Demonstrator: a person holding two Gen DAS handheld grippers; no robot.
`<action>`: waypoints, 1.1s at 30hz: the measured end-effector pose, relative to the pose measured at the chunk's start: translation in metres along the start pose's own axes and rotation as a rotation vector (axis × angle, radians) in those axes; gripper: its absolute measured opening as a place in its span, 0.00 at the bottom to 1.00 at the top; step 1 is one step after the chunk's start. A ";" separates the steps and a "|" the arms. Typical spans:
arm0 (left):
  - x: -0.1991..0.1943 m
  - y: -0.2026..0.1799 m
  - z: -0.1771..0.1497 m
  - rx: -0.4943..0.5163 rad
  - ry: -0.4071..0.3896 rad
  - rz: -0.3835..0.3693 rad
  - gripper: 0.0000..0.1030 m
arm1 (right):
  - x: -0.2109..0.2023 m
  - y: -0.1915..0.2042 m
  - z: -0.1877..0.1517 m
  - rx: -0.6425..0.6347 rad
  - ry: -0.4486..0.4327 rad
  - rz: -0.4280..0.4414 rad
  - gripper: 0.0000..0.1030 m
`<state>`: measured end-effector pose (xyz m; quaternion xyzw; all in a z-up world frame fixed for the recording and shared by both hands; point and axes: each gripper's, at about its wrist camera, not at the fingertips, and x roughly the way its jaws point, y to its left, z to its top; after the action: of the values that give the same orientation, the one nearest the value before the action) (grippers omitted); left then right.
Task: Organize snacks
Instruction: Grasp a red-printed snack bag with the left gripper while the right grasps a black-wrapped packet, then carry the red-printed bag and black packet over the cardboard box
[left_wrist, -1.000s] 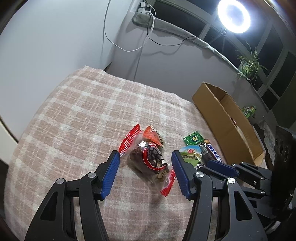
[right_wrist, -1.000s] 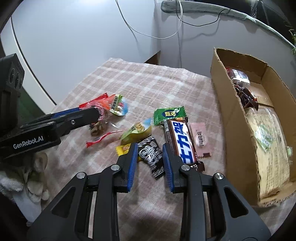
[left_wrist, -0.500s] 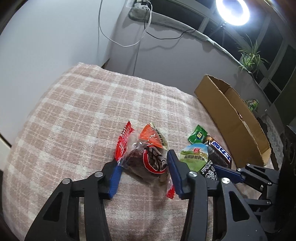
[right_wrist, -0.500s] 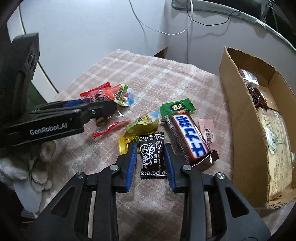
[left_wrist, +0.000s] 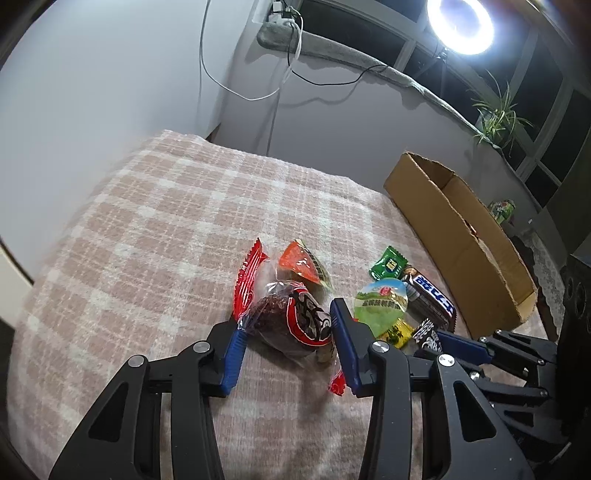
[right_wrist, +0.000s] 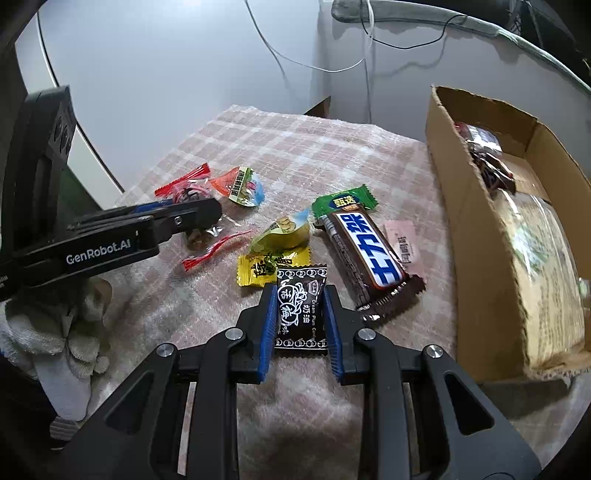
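Loose snacks lie on a pink plaid blanket (left_wrist: 155, 229). My left gripper (left_wrist: 286, 323) has its jaws closing on a dark snack in a clear-and-red wrapper (left_wrist: 295, 317), and both blue pads press its sides. In the right wrist view the left gripper (right_wrist: 199, 212) reaches in from the left. My right gripper (right_wrist: 300, 295) straddles a black candy packet (right_wrist: 301, 310), jaws closing, pads against its two long edges. A brown chocolate bar (right_wrist: 365, 251) lies just right of it, and a yellow candy (right_wrist: 258, 269) just left. An open cardboard box (right_wrist: 461, 221) holds several packets.
A green candy (right_wrist: 343, 201), a yellow-green jelly cup (right_wrist: 284, 232), a pink packet (right_wrist: 402, 240) and an orange-and-blue packet (right_wrist: 240, 184) lie between the grippers and the box. A white gloved hand (right_wrist: 66, 332) holds the left gripper. Bare blanket stretches behind the snacks.
The left jaws have narrowed onto the clear-and-red wrapped snack. The right gripper has slid forward over the black packet, now between its pads, and its jaws have narrowed slightly.
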<state>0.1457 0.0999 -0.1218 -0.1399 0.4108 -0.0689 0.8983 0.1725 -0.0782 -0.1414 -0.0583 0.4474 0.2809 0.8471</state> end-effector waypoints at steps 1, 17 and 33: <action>-0.002 0.000 0.000 -0.002 -0.003 0.000 0.41 | -0.002 -0.001 -0.001 0.005 -0.005 0.003 0.25; -0.052 -0.010 -0.003 -0.018 -0.103 -0.023 0.41 | -0.052 -0.005 -0.008 0.040 -0.092 0.041 0.25; -0.066 -0.054 0.007 0.035 -0.146 -0.077 0.41 | -0.113 -0.046 -0.013 0.093 -0.188 0.016 0.25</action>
<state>0.1079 0.0658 -0.0536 -0.1443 0.3373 -0.1002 0.9249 0.1373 -0.1695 -0.0669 0.0110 0.3788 0.2707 0.8850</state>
